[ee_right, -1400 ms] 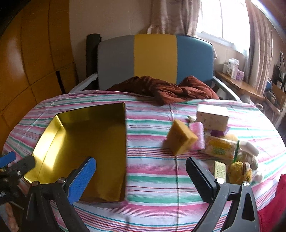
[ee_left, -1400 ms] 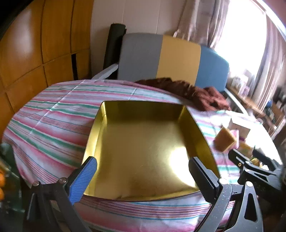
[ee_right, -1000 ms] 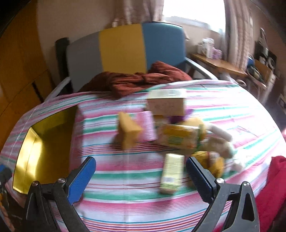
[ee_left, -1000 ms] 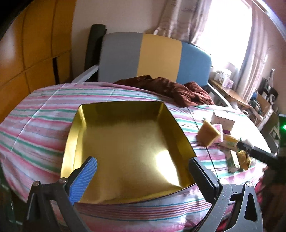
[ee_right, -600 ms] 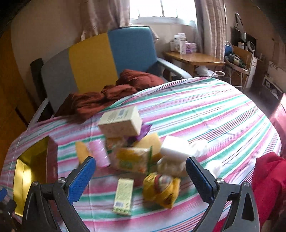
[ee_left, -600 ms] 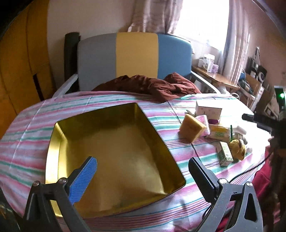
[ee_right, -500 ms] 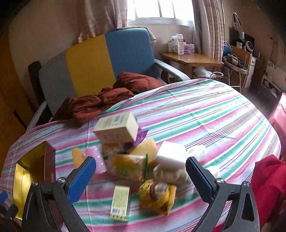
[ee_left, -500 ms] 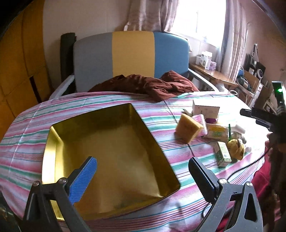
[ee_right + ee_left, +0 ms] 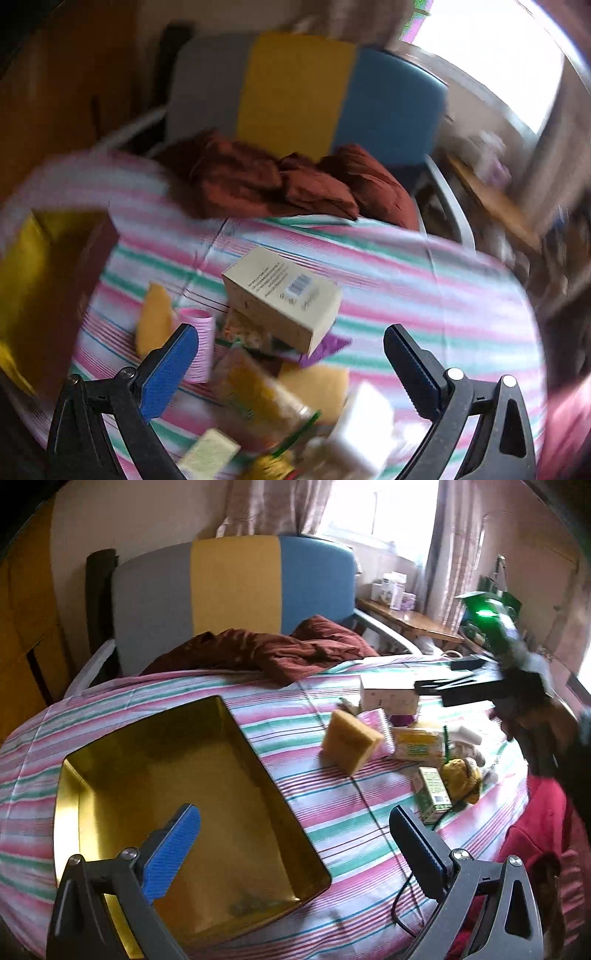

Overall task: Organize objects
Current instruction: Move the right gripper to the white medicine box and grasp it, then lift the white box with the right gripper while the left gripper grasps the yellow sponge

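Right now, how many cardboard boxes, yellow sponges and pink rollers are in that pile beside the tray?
Cardboard boxes: 2, the cream box and the green box
Yellow sponges: 2
Pink rollers: 1
Total: 5

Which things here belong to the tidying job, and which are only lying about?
For the job: gold tray, yellow sponge, pink roller, beige box, green carton.
Lying about: brown cloth, chair, red garment.
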The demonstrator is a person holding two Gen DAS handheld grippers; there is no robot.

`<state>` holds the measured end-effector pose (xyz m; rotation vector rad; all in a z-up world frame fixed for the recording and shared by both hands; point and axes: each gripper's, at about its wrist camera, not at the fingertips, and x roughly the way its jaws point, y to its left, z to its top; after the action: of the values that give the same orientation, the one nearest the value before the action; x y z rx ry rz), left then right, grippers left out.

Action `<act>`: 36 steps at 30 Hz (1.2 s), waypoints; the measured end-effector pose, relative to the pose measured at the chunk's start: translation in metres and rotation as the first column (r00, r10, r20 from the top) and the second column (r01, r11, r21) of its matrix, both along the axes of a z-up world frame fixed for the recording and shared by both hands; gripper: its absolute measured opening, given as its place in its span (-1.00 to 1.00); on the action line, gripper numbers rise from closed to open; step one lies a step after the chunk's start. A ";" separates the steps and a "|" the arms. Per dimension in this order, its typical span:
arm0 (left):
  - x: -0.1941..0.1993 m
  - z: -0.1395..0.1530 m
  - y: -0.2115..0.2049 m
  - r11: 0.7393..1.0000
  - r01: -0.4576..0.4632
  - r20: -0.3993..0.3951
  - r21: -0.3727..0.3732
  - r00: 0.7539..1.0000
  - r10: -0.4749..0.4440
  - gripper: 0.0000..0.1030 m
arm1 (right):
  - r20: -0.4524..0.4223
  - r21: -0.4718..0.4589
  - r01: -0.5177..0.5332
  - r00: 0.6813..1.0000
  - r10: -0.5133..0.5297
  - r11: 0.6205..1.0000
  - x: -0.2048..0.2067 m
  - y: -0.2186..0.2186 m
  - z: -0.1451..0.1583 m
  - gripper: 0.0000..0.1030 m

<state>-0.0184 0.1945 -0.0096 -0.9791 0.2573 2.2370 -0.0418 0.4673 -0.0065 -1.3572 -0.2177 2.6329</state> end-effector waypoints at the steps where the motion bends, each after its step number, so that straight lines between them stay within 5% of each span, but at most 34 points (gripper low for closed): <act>1: 0.001 0.001 0.001 1.000 0.010 -0.003 0.006 1.000 -0.010 0.99 | 0.026 0.036 -0.035 0.999 0.034 0.999 -0.009 -0.003 -0.002 0.99; 6: -0.002 0.001 0.003 0.998 0.046 0.019 0.034 0.999 -0.047 0.99 | 0.206 0.105 -0.218 0.959 0.193 0.970 -0.050 -0.016 -0.025 0.99; 12: -0.011 -0.005 0.006 0.997 0.060 0.054 0.038 0.997 -0.062 0.99 | 0.341 0.170 -0.278 0.916 0.208 0.945 -0.085 -0.012 -0.057 0.95; 15: -0.018 -0.008 0.009 0.998 0.060 0.071 0.033 0.996 -0.062 0.99 | 0.360 0.132 -0.275 0.908 0.213 0.952 -0.090 -0.008 -0.067 0.40; 18: -0.023 -0.006 0.015 0.997 0.062 0.073 0.036 0.995 -0.064 0.94 | 0.327 0.110 -0.265 0.920 0.217 0.958 -0.080 -0.012 -0.066 0.01; 23: -0.035 -0.010 0.033 0.997 0.060 0.128 0.038 0.990 -0.064 0.65 | 0.229 0.096 -0.155 0.965 0.129 0.983 -0.055 -0.018 -0.057 -0.03; 27: -0.041 -0.015 0.053 0.998 0.054 0.160 0.022 0.985 -0.057 0.58 | 0.081 -0.036 -0.033 0.996 0.036 0.999 -0.030 -0.011 -0.043 -0.03; 36: -0.067 -0.034 0.093 1.000 0.029 0.260 -0.012 0.965 -0.025 0.39 | -0.109 -0.241 0.063 0.990 -0.091 0.968 -0.003 0.015 -0.035 -0.03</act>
<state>-0.0854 0.2871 -0.0431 -1.2553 0.1690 2.0569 -0.0453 0.4826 -0.0414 -1.2372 0.1683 2.7314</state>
